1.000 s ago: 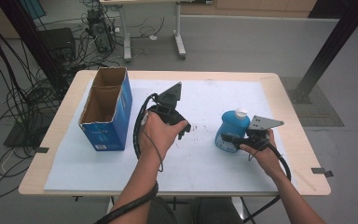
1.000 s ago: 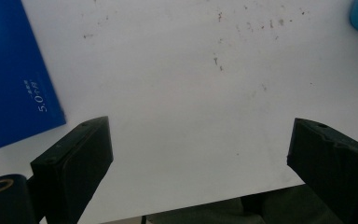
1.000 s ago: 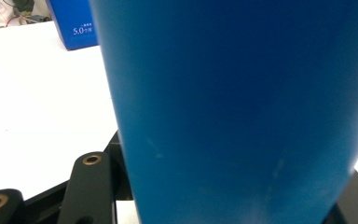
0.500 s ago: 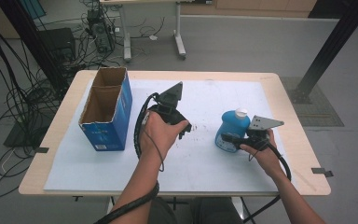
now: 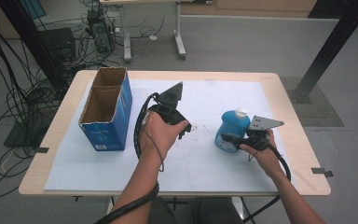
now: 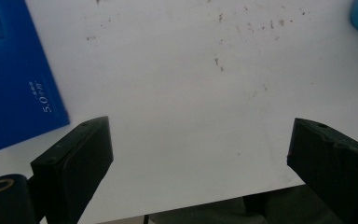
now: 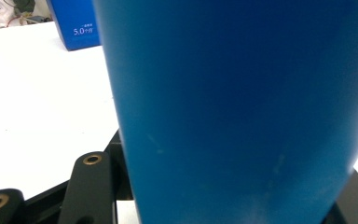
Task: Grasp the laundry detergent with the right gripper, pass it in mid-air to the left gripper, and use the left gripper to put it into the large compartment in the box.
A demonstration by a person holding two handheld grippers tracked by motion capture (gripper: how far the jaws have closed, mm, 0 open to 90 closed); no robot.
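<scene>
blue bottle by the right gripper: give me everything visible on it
The blue bottle looks like glossy plastic, squat and rounded, with a white cap on top. It stands upright on the white table cover, right of centre. The right gripper is shut on its lower body. In the right gripper view its smooth blue wall looms close.

On the bench [image 5: 289, 107] a white sheet [image 5: 205, 163] covers most of the top. An open blue cardboard box [image 5: 107, 109] stands near the left edge — flaps up, nothing seen inside. The left tool [image 5: 182, 132] hovers over the middle of the sheet, its grey plate pointing toward the far edge. Toward the right edge the right tool [image 5: 227, 138] is clamped on the lower body of an upright blue bottle [image 5: 233, 127] with a white cap — the bottle's base rests on the sheet.
</scene>
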